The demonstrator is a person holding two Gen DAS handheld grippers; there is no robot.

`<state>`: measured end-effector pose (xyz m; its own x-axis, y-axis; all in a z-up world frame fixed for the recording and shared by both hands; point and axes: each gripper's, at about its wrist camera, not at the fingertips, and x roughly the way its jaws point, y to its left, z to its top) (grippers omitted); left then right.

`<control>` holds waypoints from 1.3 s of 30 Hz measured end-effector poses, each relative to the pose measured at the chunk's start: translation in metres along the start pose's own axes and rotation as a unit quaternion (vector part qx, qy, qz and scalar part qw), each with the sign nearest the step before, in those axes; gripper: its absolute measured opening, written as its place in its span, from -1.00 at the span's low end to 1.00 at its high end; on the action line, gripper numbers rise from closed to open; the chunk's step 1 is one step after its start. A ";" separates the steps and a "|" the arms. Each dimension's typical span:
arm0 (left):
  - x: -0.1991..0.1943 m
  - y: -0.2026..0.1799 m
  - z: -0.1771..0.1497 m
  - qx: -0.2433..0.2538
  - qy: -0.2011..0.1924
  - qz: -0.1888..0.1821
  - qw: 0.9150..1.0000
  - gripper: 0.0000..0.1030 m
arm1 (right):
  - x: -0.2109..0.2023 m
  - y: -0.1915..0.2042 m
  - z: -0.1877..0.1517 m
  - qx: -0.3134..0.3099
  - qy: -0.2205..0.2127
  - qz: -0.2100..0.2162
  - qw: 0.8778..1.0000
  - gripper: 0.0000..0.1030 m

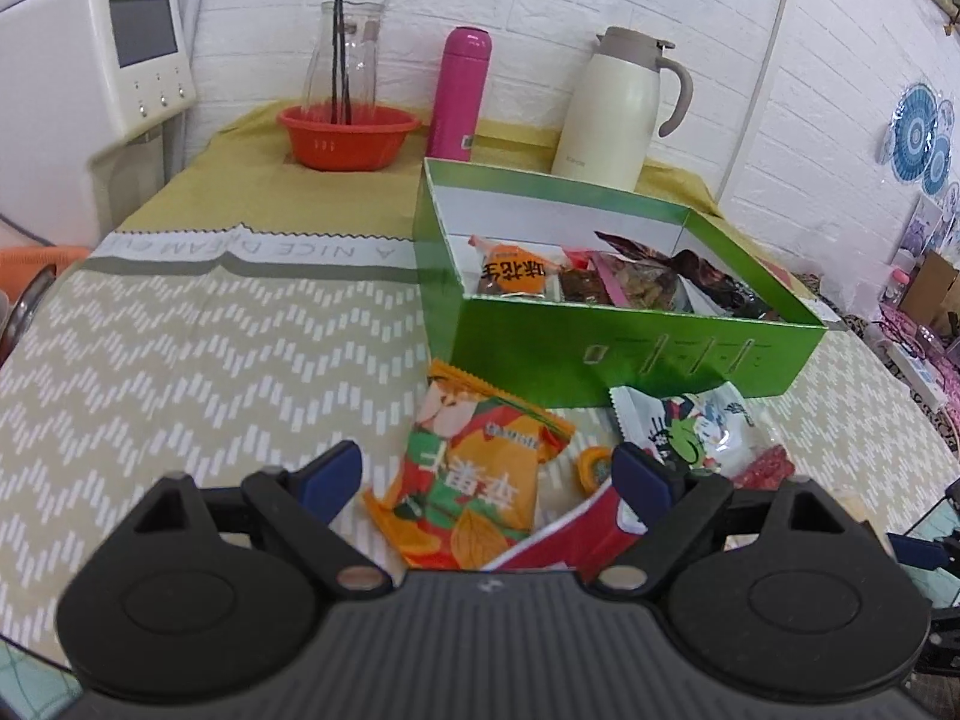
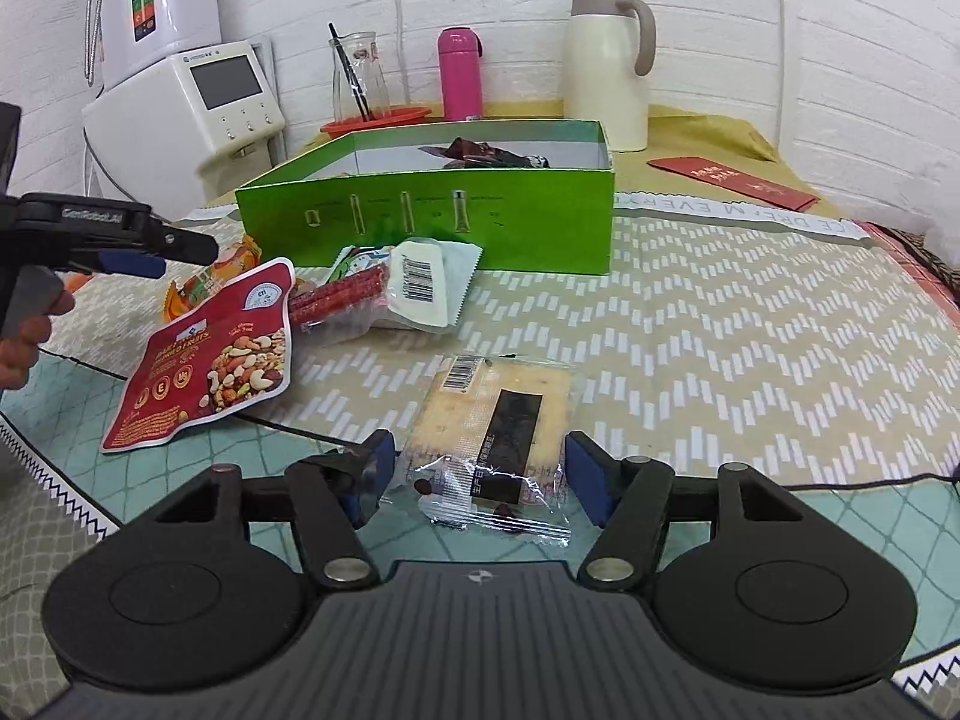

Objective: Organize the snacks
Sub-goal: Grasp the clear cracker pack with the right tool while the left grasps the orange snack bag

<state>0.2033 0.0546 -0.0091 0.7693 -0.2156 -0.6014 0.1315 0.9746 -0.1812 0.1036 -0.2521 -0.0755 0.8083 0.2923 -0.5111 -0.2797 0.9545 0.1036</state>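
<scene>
Nearby — green box, pink flask, jug

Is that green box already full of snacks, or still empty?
Partly filled. The green box has no lid on and holds several packets along its near side; bare white floor shows behind them.

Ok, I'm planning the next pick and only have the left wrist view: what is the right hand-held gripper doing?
Observer: The right hand-held gripper is open, and its fingers straddle a clear cracker packet that lies flat on the table.
Operator: And the red thing at the bottom of my view, what is it?
Observer: It is a red pouch printed with mixed nuts, lying face up.
</scene>
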 end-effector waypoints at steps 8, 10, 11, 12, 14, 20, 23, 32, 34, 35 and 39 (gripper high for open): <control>0.030 0.007 0.004 0.004 0.037 0.006 0.999 0.48 | -0.003 0.000 -0.002 -0.004 -0.002 -0.001 1.000 1.00; 0.032 0.008 0.003 0.025 0.034 0.019 0.999 0.12 | -0.002 0.001 -0.002 -0.008 -0.002 -0.003 1.000 1.00; 0.032 0.008 0.002 0.033 0.033 0.024 0.999 0.06 | -0.001 0.002 -0.002 -0.010 -0.002 -0.004 1.000 1.00; 0.031 0.010 0.003 0.032 0.035 0.027 0.999 0.04 | -0.001 0.003 -0.002 -0.014 -0.002 -0.006 1.000 1.00; 0.028 0.015 0.004 0.020 0.040 0.035 0.998 0.02 | -0.001 0.004 -0.003 -0.019 -0.002 -0.008 1.000 1.00; 0.008 0.032 -0.006 -0.002 0.041 0.087 0.995 0.04 | -0.001 0.006 -0.003 -0.030 0.003 -0.014 0.999 1.00; -0.008 0.033 -0.018 -0.002 0.042 0.093 0.995 0.29 | -0.001 0.006 -0.003 -0.032 0.006 -0.016 0.999 1.00; -0.019 0.030 -0.031 0.017 0.039 0.103 0.994 0.28 | 0.000 0.008 -0.001 -0.028 0.012 -0.024 0.999 1.00; -0.018 0.029 -0.031 0.022 0.040 0.104 0.994 0.27 | 0.000 0.007 0.000 -0.024 0.015 -0.030 0.999 1.00; -0.018 0.029 -0.031 0.021 0.039 0.104 0.994 0.27 | 0.000 0.006 0.001 -0.021 0.016 -0.033 0.999 1.00; -0.018 0.030 -0.032 0.018 0.035 0.103 0.994 0.28 | 0.002 0.007 0.002 -0.018 0.018 -0.037 0.999 1.00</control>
<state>0.1731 0.0859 -0.0286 0.7365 -0.0145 -0.6763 0.0001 0.9998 -0.0214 0.1038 -0.2447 -0.0740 0.8083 0.2183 -0.5468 -0.2391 0.9704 0.0340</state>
